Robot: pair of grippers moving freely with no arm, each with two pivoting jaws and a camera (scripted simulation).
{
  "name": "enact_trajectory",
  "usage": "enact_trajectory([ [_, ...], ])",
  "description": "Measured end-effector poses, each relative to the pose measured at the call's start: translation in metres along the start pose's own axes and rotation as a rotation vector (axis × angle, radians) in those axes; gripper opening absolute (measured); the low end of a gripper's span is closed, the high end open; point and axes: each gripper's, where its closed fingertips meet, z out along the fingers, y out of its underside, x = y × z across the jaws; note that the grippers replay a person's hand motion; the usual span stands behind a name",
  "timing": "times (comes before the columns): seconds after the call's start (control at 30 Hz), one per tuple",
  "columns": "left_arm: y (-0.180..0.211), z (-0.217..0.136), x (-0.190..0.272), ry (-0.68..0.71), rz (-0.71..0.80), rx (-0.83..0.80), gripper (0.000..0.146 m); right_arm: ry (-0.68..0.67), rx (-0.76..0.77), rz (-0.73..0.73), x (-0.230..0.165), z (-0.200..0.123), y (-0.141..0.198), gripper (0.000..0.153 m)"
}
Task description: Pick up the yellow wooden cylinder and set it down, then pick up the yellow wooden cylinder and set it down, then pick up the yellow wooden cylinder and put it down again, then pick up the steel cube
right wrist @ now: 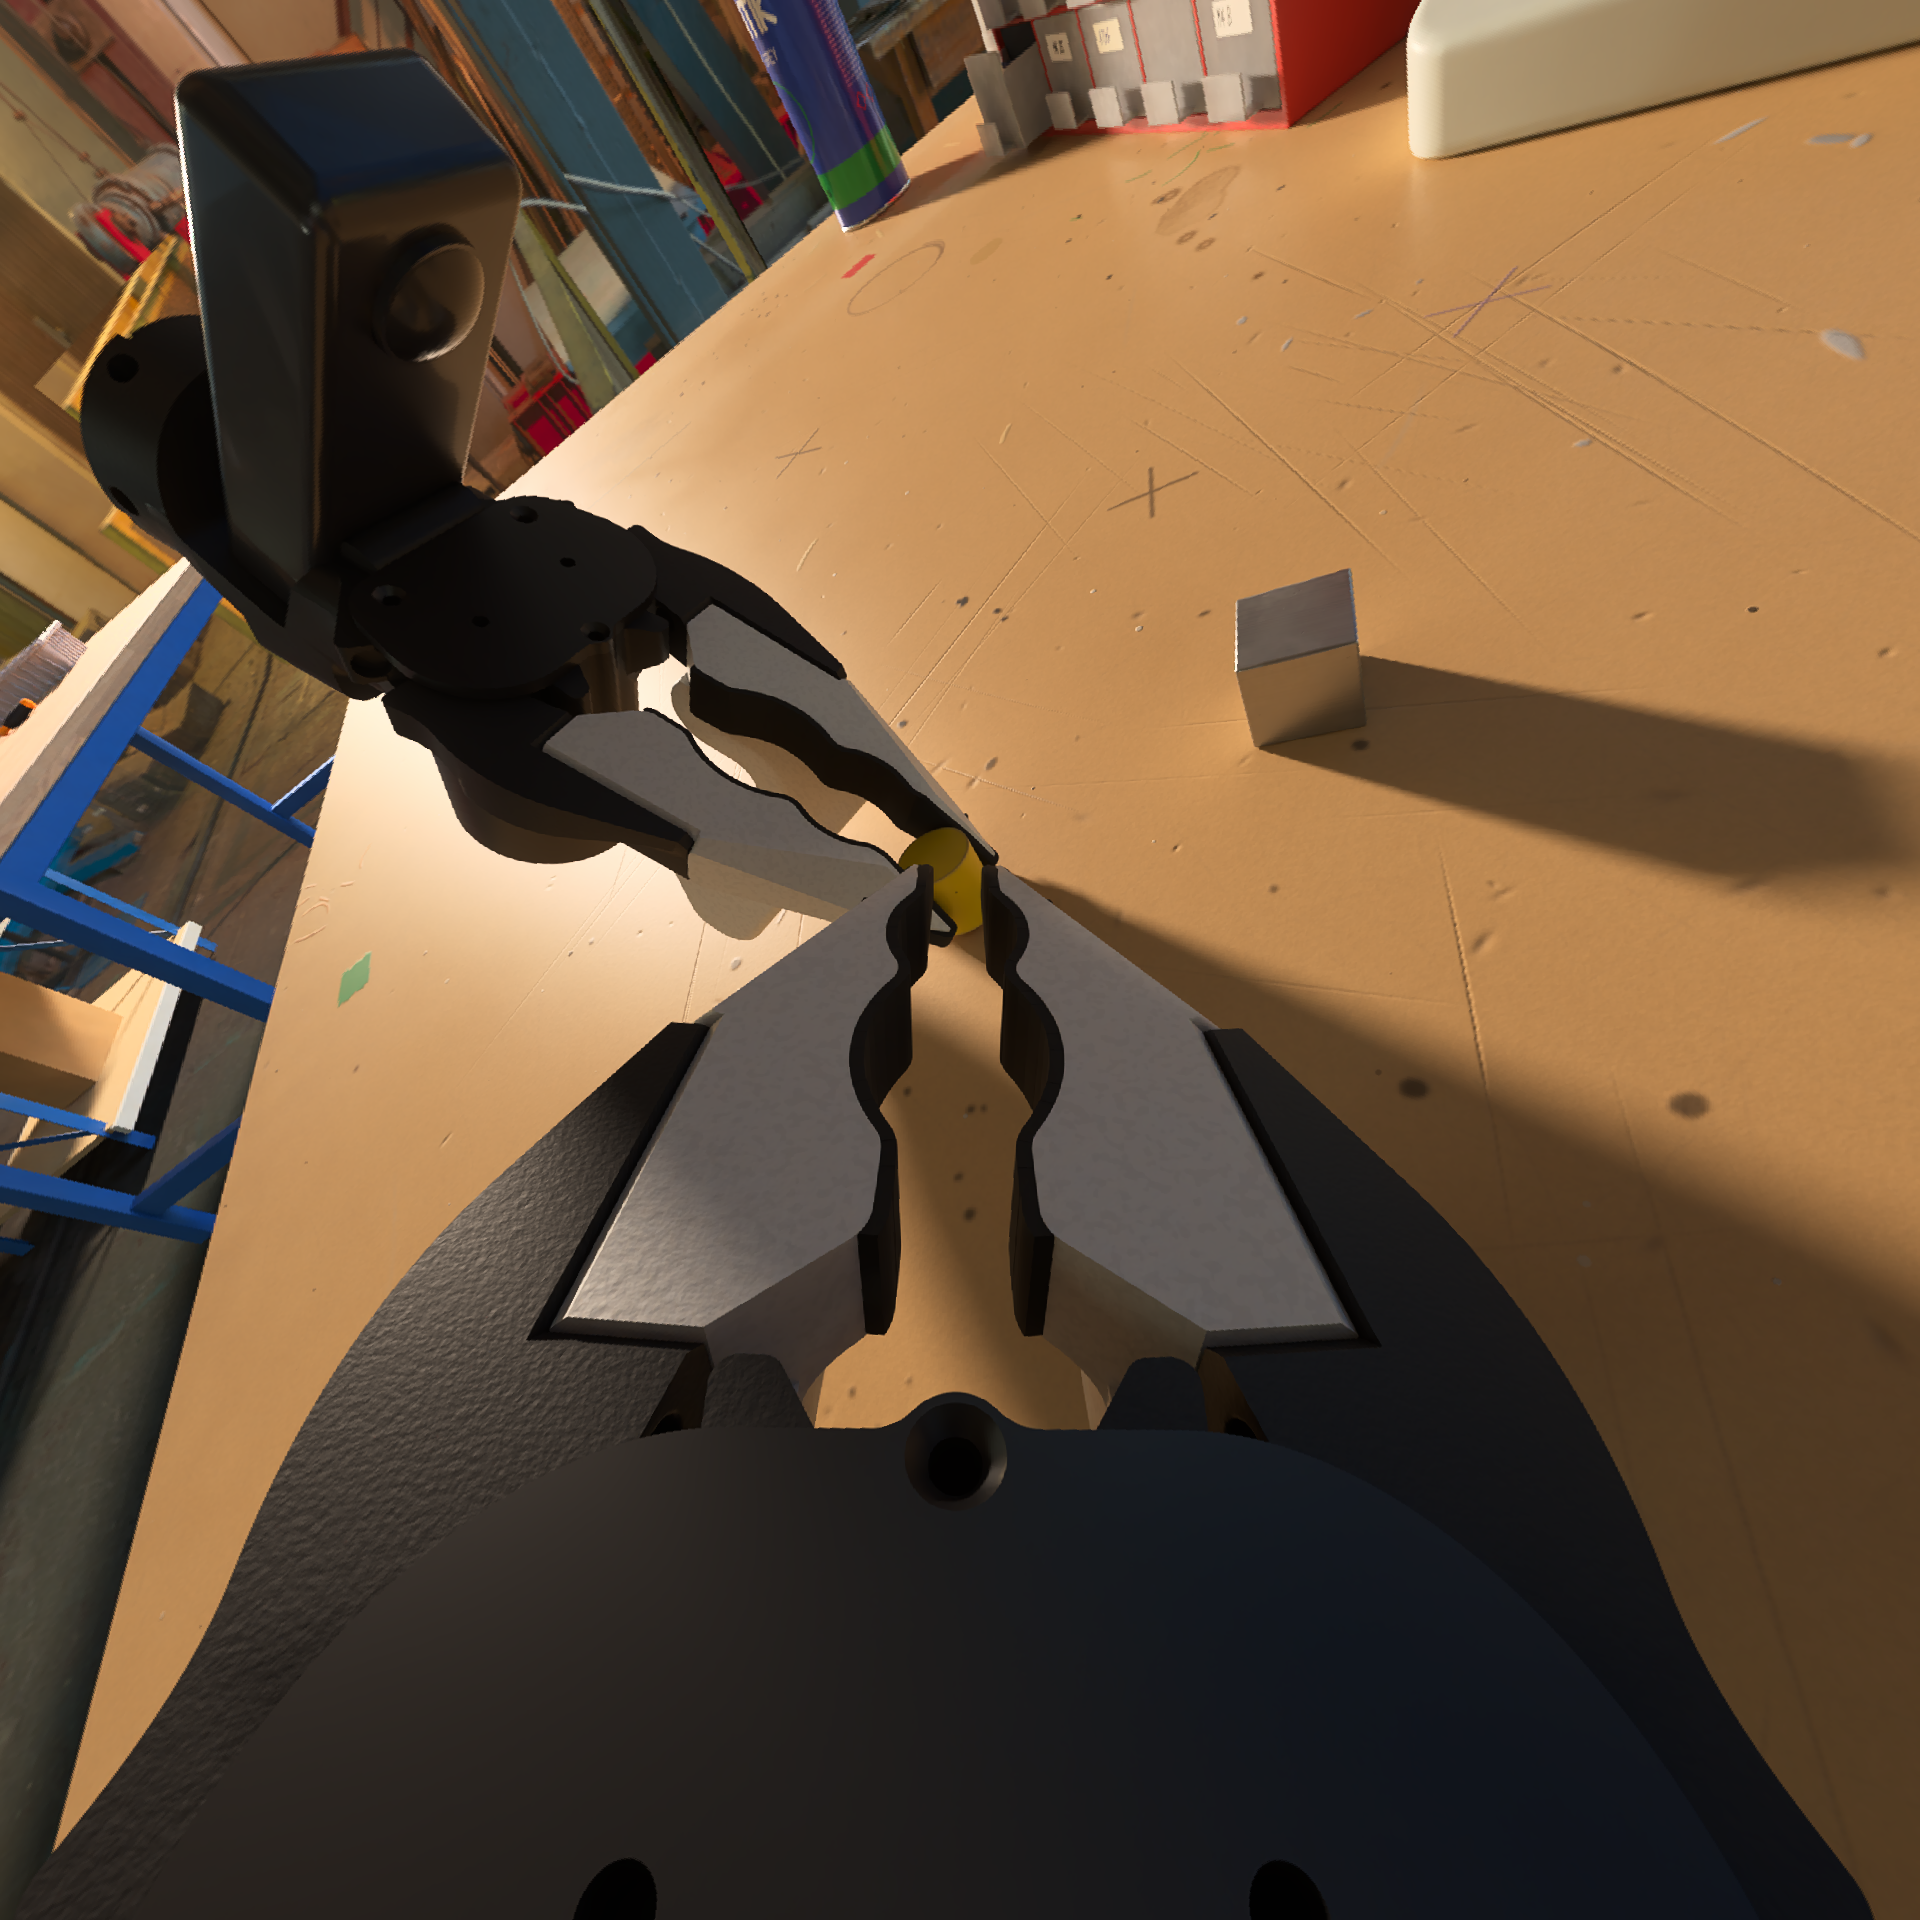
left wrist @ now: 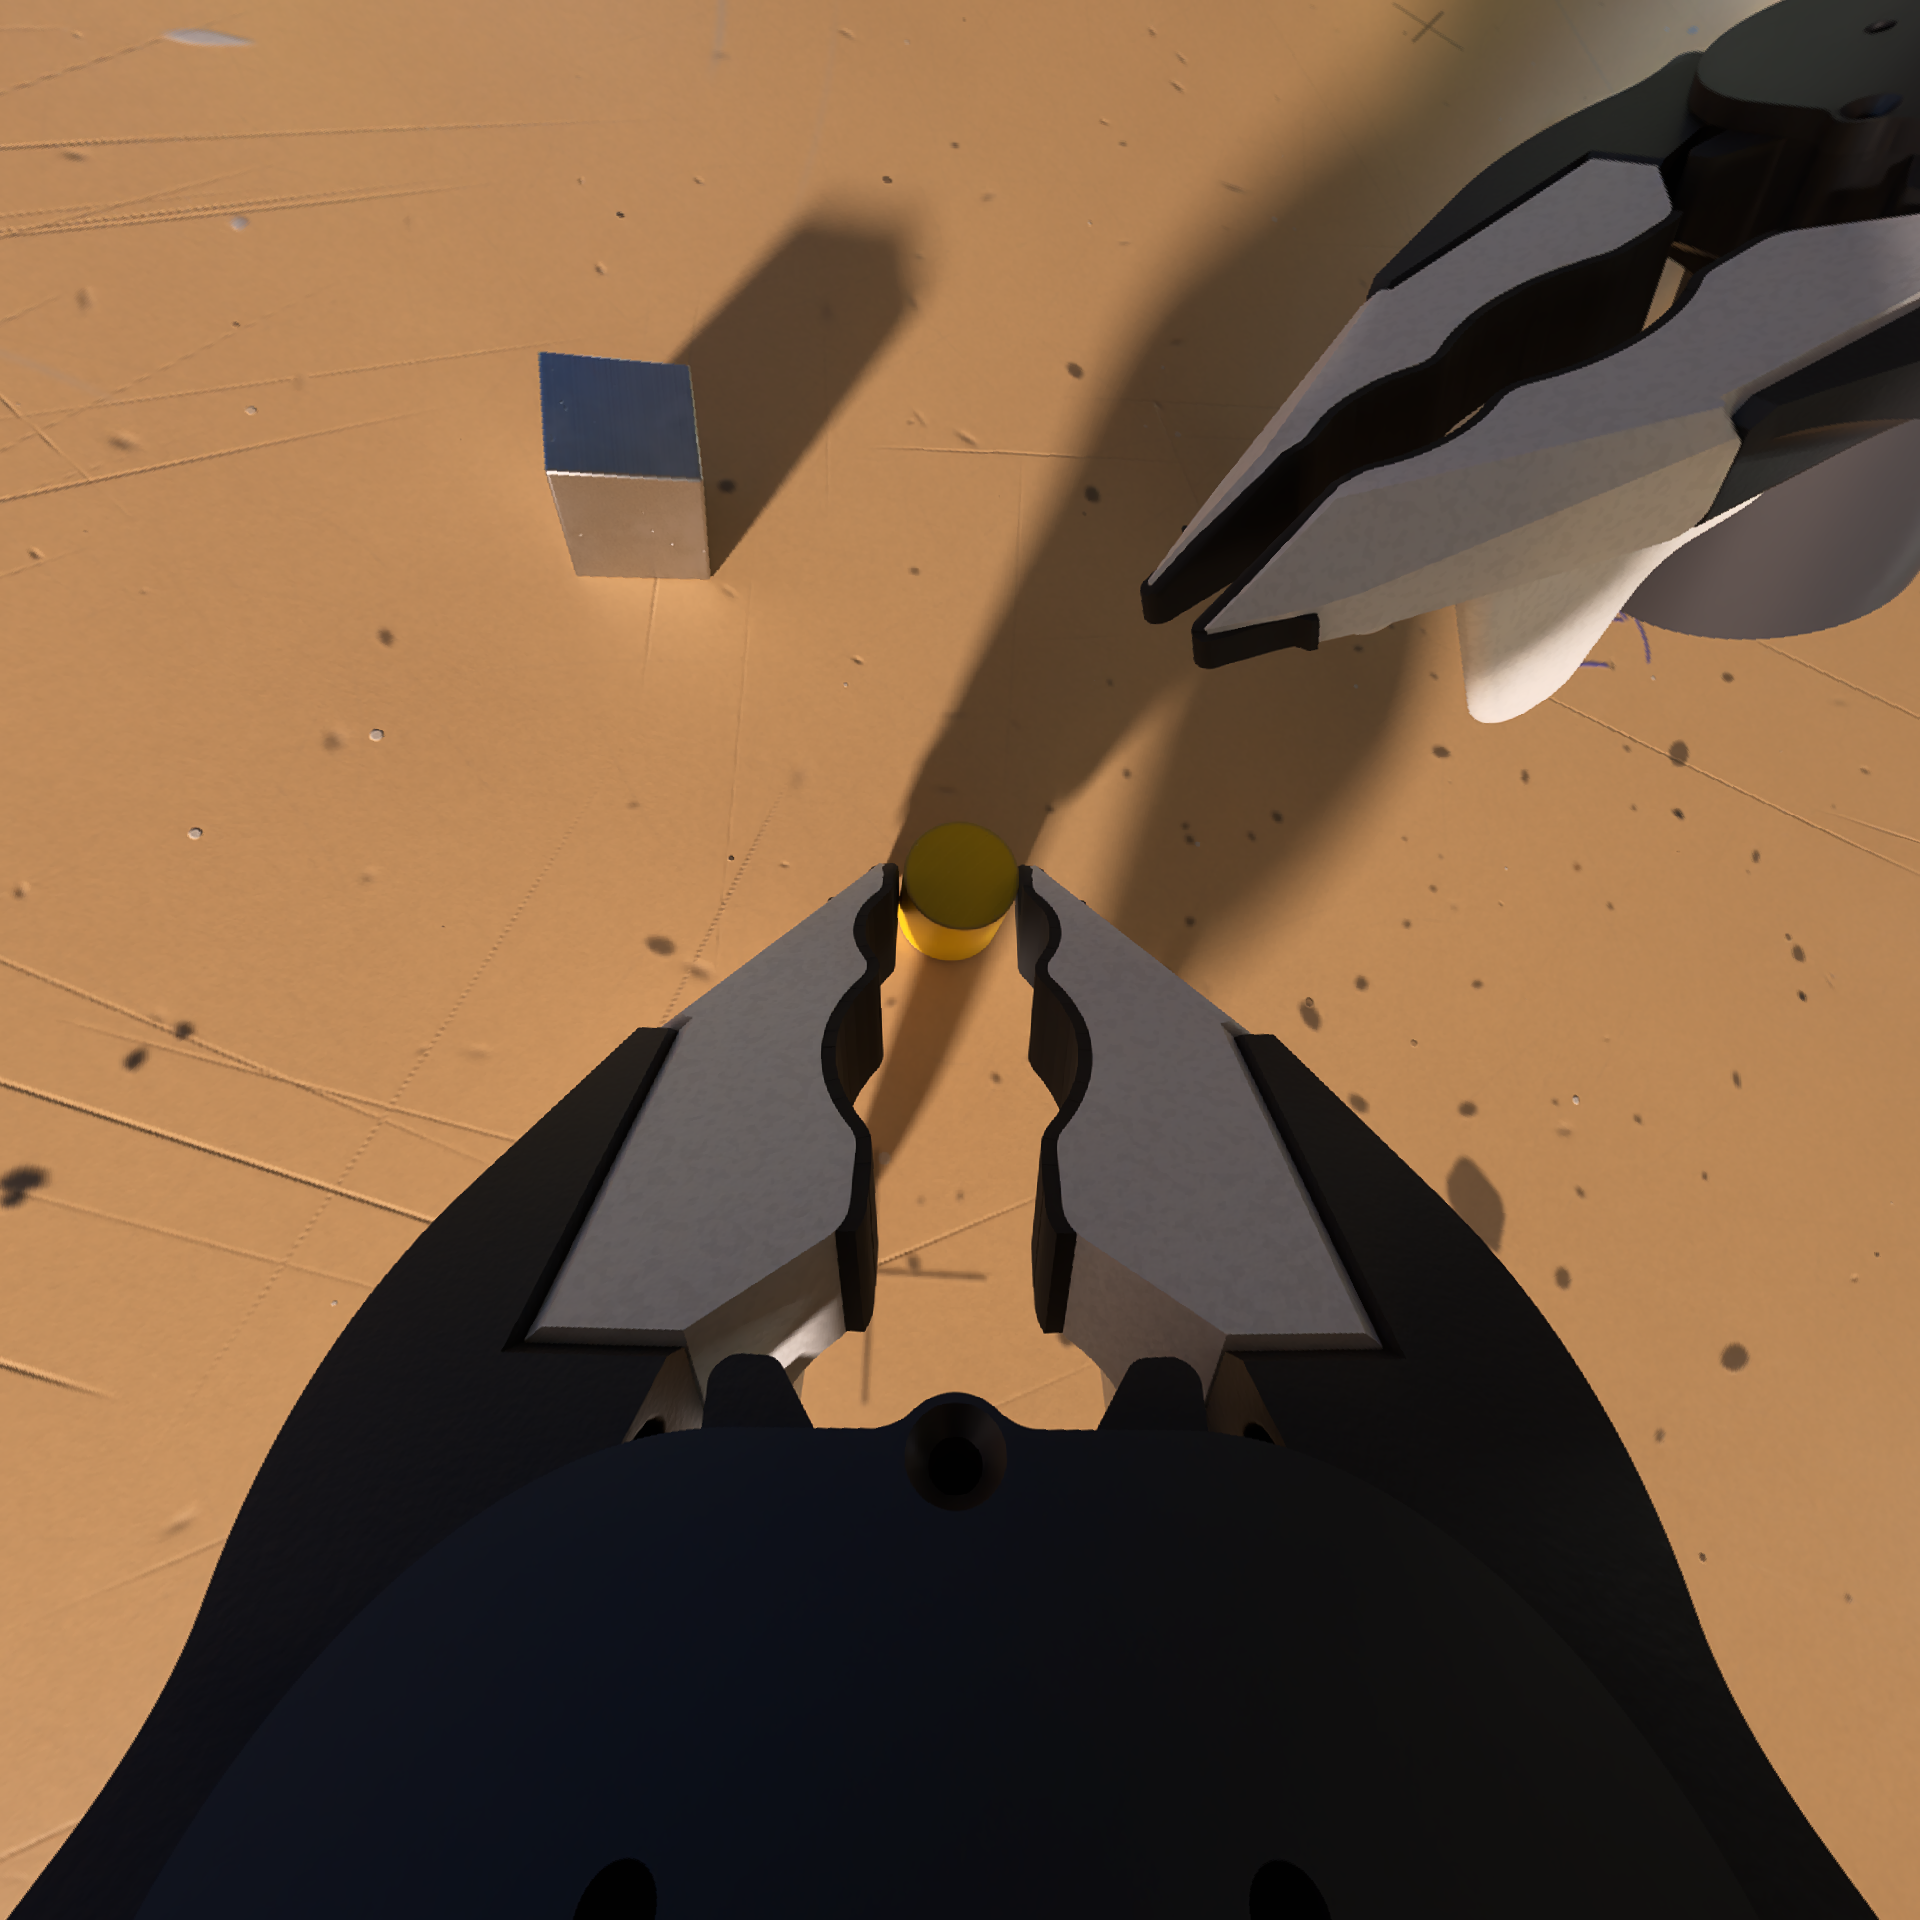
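The left gripper (left wrist: 956,896) is clamped on the cylinder (left wrist: 958,878): its two fingertips (left wrist: 888,899) press the yellow sides from left and right. The cylinder stands upright between them, flat top up, at or just above the table (left wrist: 312,935); whether its base touches the wood cannot be told. A long shadow runs from the tips away across the board.

Farther on and to the left sits the cube (left wrist: 623,468), square on the table, well apart from the cylinder and from both grippers, casting its own dark streak.

To the upper right of the left wrist view the right gripper (left wrist: 1195,623) hangs over the table, tips pointing down toward the cylinder but apart from it. Its jaws are parted only by a narrow gap, and nothing is gripped between them. In its own view the tips line up in front of the cylinder, with the left gripper reaching in from the left behind them.

At the far edge of the table stand a spray can (right wrist: 847,125), a red rack (right wrist: 1340,62) of grey blocks and a cream block (right wrist: 1662,62). A blue frame (right wrist: 104,914) stands off the table's left side.
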Motion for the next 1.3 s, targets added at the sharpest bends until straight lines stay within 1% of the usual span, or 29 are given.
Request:
enact_trajectory([
  [1.3,-0.0002,0.0001,-0.0005,-0.003,-0.004,-0.001,0.022,-0.003,-0.005,0.011,0.0007,0.0004,0.0005,0.010],
])
